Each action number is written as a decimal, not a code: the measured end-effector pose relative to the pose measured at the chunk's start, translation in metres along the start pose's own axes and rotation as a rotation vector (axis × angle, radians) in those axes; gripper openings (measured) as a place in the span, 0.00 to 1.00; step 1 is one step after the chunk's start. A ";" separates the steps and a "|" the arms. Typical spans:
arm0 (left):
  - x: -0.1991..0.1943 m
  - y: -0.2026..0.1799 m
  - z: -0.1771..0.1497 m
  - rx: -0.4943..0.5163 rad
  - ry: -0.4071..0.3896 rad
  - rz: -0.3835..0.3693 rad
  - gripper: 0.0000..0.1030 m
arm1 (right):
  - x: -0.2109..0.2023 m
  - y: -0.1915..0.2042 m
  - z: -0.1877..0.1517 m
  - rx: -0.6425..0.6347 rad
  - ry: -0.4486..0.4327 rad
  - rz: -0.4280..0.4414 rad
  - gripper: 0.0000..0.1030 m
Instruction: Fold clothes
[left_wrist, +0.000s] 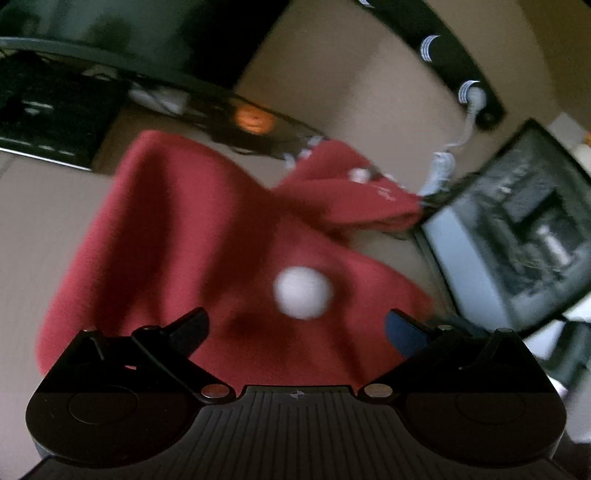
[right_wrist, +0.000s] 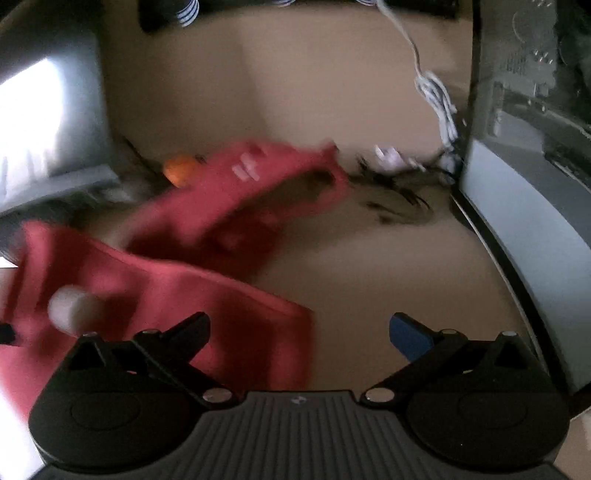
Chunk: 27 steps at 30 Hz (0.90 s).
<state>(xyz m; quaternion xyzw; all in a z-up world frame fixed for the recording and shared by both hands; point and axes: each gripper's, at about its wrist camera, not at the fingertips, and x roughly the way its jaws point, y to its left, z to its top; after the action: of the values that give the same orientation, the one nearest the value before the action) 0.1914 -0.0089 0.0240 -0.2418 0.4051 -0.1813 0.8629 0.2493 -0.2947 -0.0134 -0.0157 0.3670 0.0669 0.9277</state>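
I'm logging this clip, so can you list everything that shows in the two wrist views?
red garment: one, red with a white round patch, spread on the tan surface.
orange object: one, orange, behind the garment; blurred.
white cable: one, white, far right by the dark frame.
black tangle: one, black, right of the garment; unclear what.
left gripper: one, black, open above the garment.
right gripper: one, black, open at the garment's edge.

A red garment (left_wrist: 177, 236) is seen spread loosely and rumpled across the tan counter (left_wrist: 48, 206), a round white patch (left_wrist: 303, 297) on it, one blurred part bunched at its far end.
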 end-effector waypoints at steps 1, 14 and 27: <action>0.003 -0.003 -0.002 0.011 0.016 -0.015 1.00 | 0.011 0.001 -0.003 -0.023 0.034 -0.022 1.00; 0.040 0.023 0.006 -0.040 0.076 0.033 1.00 | -0.007 0.024 -0.048 -0.050 0.127 0.034 1.00; 0.048 0.028 0.070 0.130 -0.036 0.294 1.00 | -0.048 0.146 -0.053 -0.316 0.069 0.475 1.00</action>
<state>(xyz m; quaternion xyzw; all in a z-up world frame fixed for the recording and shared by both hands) 0.2794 0.0088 0.0174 -0.1270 0.4080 -0.0744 0.9011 0.1590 -0.1601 -0.0170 -0.0758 0.3768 0.3380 0.8591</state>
